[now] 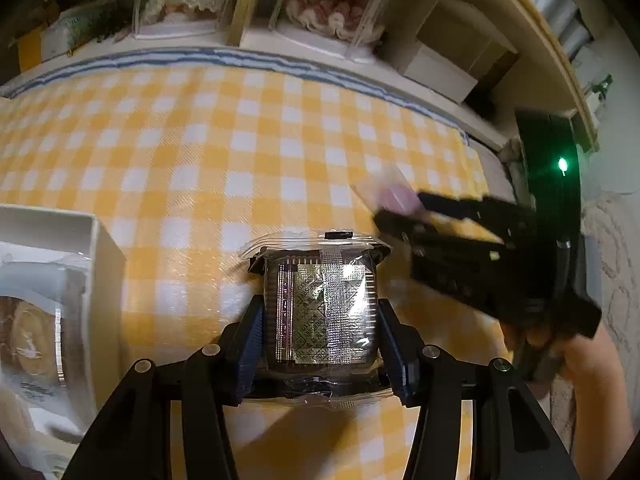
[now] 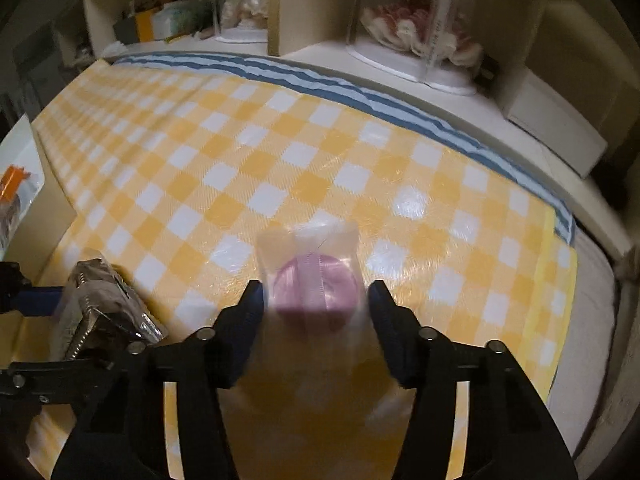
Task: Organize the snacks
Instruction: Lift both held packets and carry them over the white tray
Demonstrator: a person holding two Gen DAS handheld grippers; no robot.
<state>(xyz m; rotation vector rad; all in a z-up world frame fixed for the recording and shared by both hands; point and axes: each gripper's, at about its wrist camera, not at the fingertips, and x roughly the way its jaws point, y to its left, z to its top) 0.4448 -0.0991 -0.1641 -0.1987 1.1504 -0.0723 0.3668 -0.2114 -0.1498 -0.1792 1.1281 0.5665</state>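
Note:
My left gripper (image 1: 320,312) is shut on a dark square snack in clear wrap (image 1: 320,308), held above the yellow checked tablecloth (image 1: 180,152). The same snack shows at the lower left of the right wrist view (image 2: 104,308). My right gripper (image 2: 316,300) holds a pink round snack in a clear bag (image 2: 316,288) between its fingers, blurred by motion. In the left wrist view the right gripper (image 1: 396,208) is at the right with the pink snack (image 1: 394,196) at its tips.
A white box (image 1: 96,248) with wrapped snacks stands at the left; its edge also shows in the right wrist view (image 2: 24,148). Shelves with dolls in clear cases (image 1: 340,4) and a small white box (image 1: 436,68) stand behind the table.

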